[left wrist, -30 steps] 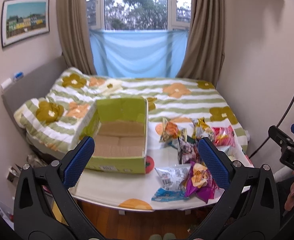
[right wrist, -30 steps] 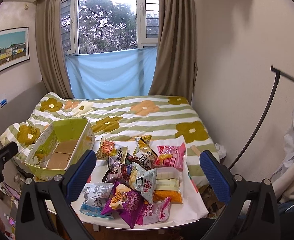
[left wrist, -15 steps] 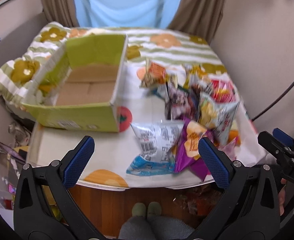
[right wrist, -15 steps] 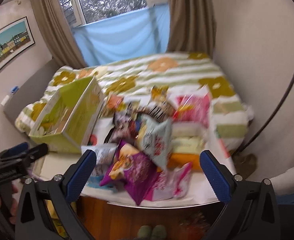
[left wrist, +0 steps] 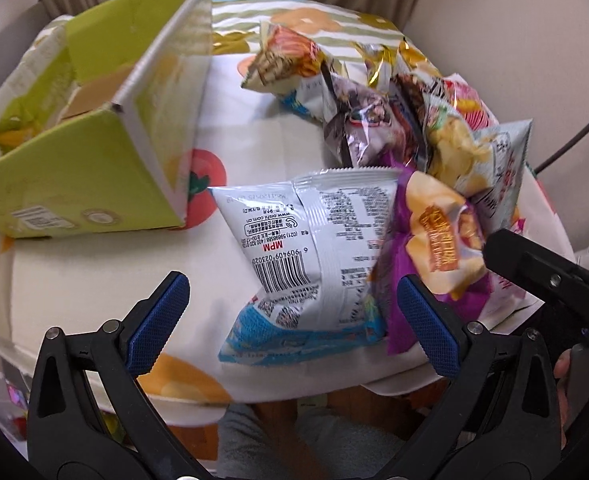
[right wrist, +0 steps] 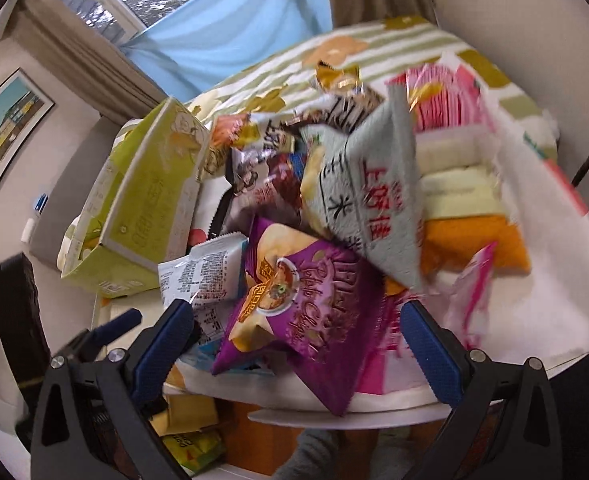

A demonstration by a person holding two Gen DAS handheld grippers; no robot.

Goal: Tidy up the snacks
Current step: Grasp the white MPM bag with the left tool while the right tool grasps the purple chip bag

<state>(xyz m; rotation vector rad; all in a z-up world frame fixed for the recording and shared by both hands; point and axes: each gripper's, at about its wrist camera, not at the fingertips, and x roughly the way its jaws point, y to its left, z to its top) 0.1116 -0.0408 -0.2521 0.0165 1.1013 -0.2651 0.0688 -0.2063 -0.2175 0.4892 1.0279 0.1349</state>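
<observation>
Two grippers, both with jaws spread wide and holding nothing, hover at the near edge of a small table covered in a white fruit-print cloth (left wrist: pixel 94 280). Your left gripper (left wrist: pixel 290 322) points at a silver-and-blue snack bag (left wrist: pixel 314 256) lying back-side up, barcode showing, just right of an open green cardboard box (left wrist: pixel 82 136) that looks empty. Your right gripper (right wrist: pixel 300 340) frames a purple chip bag (right wrist: pixel 294 304) that overlaps the silver bag's right edge; behind it a pale grey-green bag (right wrist: pixel 370 200) leans on the heap, with pink and orange packets further right.

Expect these bags to be light, puffed with air and slick (foil film slides easily between pads). Their contents are probably brittle, so a hard squeeze across the middle risks crushing chips or popping a seam. A better hold is likely the flat crimped seal at the top or bottom edge, where the film is doubled and stiff. Lifting the silver bag may drag the purple one along, since they touch.
</observation>
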